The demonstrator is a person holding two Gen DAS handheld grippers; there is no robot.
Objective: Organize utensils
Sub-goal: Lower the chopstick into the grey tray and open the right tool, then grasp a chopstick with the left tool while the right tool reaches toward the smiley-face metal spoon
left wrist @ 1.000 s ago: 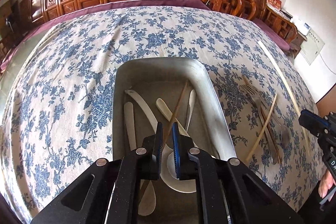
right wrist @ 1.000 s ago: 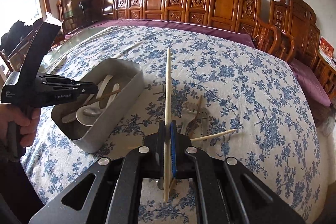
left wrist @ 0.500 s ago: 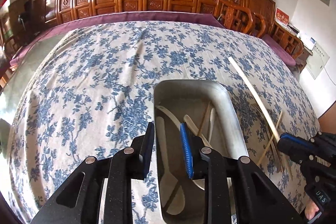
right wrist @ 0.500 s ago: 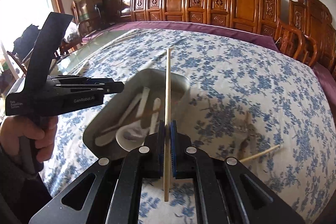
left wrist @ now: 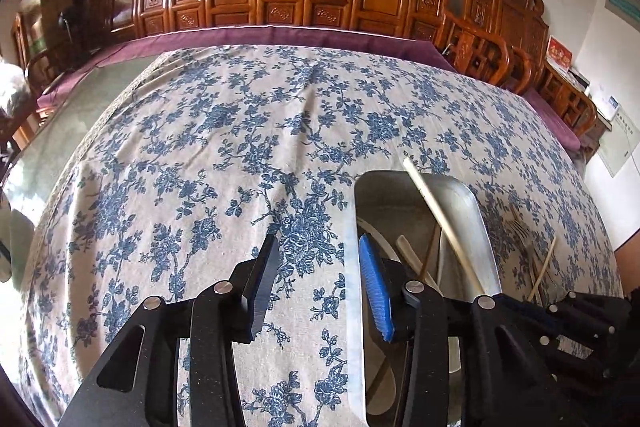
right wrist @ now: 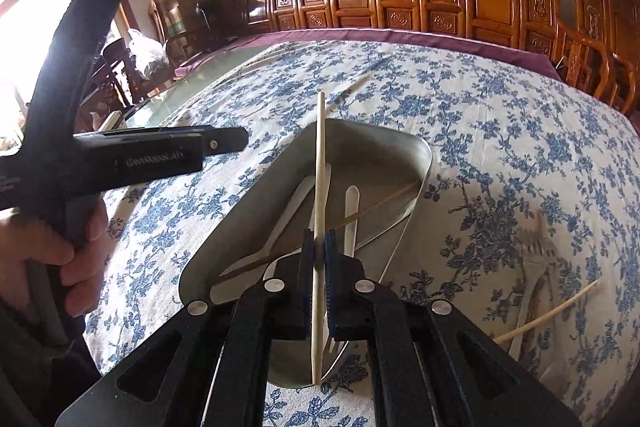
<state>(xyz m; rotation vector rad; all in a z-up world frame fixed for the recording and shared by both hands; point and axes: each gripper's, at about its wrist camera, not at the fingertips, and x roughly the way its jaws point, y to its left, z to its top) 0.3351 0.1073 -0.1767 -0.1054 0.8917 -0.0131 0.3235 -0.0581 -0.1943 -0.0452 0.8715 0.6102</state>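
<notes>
Now the chopstick (right wrist: 320, 163) is pinched upright between the pads of the right gripper (right wrist: 319, 267), its long end standing over the metal tray (right wrist: 416, 155) and its short end poking out below the jaws. The tray sits on the blue-flowered tablecloth (right wrist: 480, 107) and already holds pale spoons (right wrist: 352, 223) and a thinner, darker chopstick (right wrist: 376, 207) lying slantwise across them.

To do this step well, I would judge, the stick should be lowered and tipped until it lies along the tray's length, then let go close to the bottom, so that it does not bounce off the spoons or catch on the rim. Lying alongside the others, it would leave room for the rest. A fork (right wrist: 540, 247) and another chopstick (right wrist: 548, 311) wait on the cloth to the right of the tray.

The right jaws are pressed together on the chopstick. The left gripper (left wrist: 318, 287) hangs over bare cloth just beside the tray's left wall, its jaws opening with nothing between them
</notes>
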